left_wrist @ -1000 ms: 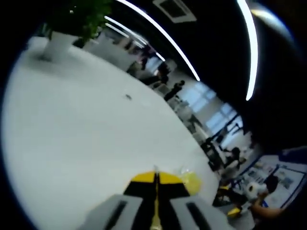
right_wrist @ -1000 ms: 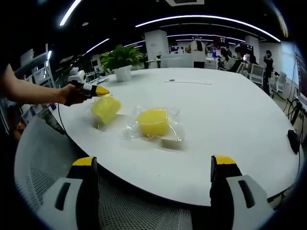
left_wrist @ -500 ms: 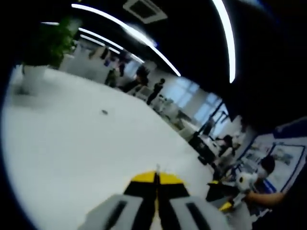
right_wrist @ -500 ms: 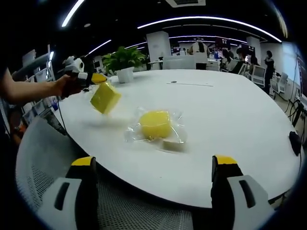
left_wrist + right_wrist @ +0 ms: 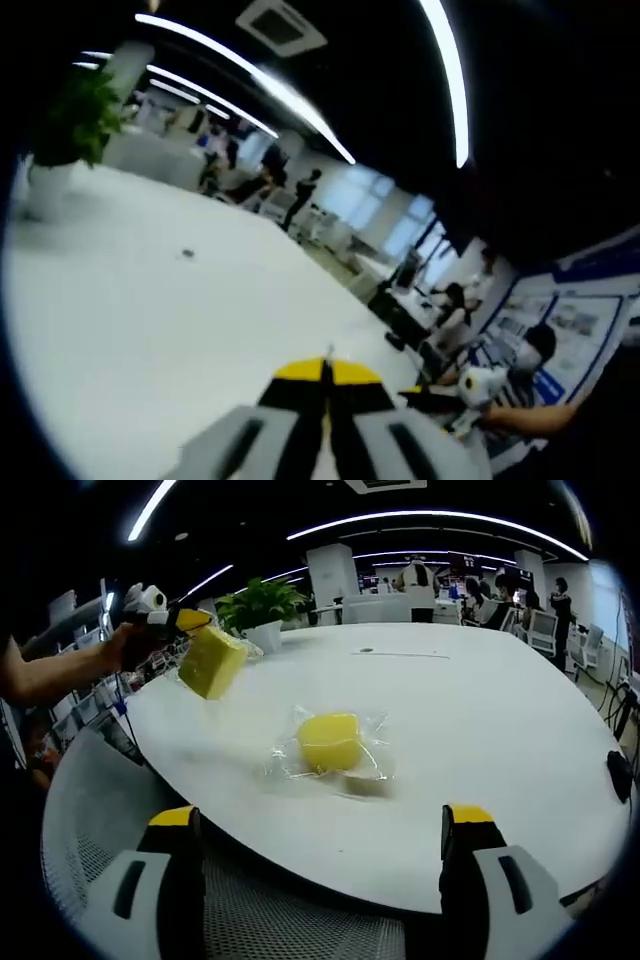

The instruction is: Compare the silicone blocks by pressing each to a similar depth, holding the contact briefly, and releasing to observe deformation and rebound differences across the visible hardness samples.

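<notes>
In the right gripper view a yellow silicone block in a clear bag hangs in the air above the left rim of the white round table. My left gripper, held by a hand, is shut on its top edge. In the left gripper view that gripper shows its yellow tips pressed together, and the block is hidden below them. A second yellow block lies in its clear bag near the table's middle. My right gripper stands wide open at the near table edge, holding nothing.
A potted plant stands at the far left of the table. A small dark item lies further back. A grey mesh chair back sits below the near rim. A black object lies at the right edge. People sit in the background.
The left gripper has lifted its yellow block off the table and carried it up and to the left. The right gripper and the other block have stayed where they were.
</notes>
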Demonstrator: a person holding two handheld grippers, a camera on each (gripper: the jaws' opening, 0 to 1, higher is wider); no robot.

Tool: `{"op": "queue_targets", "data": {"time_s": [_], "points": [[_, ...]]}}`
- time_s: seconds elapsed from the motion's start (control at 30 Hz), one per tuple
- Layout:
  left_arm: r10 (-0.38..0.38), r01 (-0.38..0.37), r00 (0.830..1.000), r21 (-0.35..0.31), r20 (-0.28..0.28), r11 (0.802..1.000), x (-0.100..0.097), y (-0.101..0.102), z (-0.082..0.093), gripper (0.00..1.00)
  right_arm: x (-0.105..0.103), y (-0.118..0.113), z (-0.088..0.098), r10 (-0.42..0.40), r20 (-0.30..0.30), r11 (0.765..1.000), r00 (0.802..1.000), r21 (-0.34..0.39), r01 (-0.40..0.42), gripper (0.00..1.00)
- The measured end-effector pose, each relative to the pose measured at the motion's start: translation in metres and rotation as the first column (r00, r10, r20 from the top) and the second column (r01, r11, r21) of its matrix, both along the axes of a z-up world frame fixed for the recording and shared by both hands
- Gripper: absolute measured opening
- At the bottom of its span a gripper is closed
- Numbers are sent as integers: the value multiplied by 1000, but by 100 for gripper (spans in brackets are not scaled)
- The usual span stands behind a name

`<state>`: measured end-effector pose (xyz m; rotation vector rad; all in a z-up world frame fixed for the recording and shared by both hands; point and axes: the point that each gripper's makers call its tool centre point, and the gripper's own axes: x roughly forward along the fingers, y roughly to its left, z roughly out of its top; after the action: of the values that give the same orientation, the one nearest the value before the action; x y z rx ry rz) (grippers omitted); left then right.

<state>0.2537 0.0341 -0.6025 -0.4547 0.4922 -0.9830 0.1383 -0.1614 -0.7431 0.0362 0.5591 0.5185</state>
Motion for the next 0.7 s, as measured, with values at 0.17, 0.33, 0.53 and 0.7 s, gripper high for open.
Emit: {"op": "queue_targets", "data": {"time_s": [0.17,0.33,0.53,0.7], "points": [[-36,38,999,-64,20,997,-14,-11,27,0,3,9,19,40,35,999,999,1,-40,90],[-62,67,997,-93,56,993,-25,-17,48,0,10,27,47,94,98,996,991,-6,-94,88],[-109,115,991,-77,78,990,-43,-24,63,0,15,59,79,161,155,979,975,98,-178,79],[-131,139,987,-88,95,986,-57,-32,72,0,17,87,97,220,179,952,959,176,-251,70]]}}
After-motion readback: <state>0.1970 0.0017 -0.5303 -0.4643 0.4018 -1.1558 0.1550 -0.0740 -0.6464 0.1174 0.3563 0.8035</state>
